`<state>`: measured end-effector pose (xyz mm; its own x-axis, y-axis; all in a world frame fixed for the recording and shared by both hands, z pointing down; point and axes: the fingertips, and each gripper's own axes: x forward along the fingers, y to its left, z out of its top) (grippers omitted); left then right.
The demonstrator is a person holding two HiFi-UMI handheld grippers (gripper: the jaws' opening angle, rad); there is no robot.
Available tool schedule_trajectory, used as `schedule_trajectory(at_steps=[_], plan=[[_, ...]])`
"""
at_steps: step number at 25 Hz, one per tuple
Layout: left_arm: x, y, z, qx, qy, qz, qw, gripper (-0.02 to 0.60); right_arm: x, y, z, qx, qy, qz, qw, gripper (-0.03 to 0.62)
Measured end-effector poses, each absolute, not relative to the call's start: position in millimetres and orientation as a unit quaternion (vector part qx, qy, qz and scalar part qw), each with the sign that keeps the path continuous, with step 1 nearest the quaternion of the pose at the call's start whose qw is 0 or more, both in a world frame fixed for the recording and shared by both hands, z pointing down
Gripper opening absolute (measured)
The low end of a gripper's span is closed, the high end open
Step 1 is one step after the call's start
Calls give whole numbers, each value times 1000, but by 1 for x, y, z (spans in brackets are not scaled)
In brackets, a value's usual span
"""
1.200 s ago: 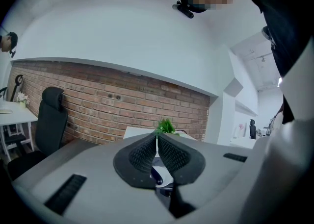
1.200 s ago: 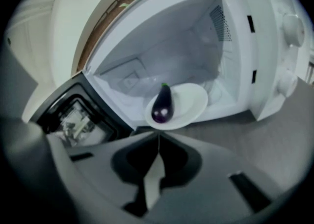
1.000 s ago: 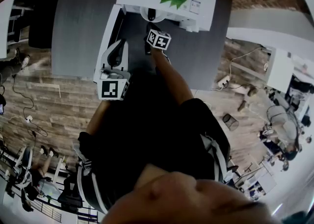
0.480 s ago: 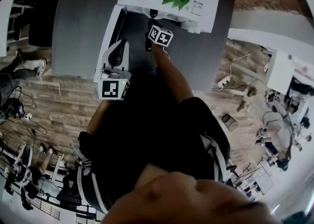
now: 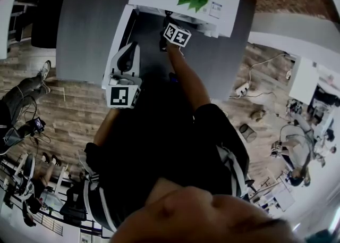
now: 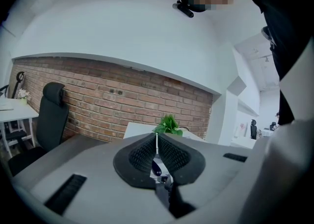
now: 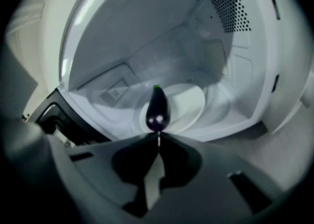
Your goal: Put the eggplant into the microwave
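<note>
Small dark-purple eggplant (image 7: 157, 109) lay on the glass turntable (image 7: 189, 100) inside the open white microwave (image 7: 235, 71), just beyond the closed, empty right tool (image 7: 158, 137), apparently positioned to nudge it deeper; left tool (image 6: 157, 139), likewise closed on nothing, sat idle near-left, clear of the opening.

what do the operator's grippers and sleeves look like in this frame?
The left gripper and right gripper have grey bodies, black pads and a cube of black-and-white square markers each. The person's top is black, short-sleeved.
</note>
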<state>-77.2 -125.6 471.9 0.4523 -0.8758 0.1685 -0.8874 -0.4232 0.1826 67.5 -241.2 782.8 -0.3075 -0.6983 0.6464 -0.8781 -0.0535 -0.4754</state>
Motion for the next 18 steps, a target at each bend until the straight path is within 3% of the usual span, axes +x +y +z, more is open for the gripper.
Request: schedule_trajectory(at_steps=[18], plan=[[-77,-124,474,839,-527,25,130,46,70,-253,783,575,-681,440,105,35]])
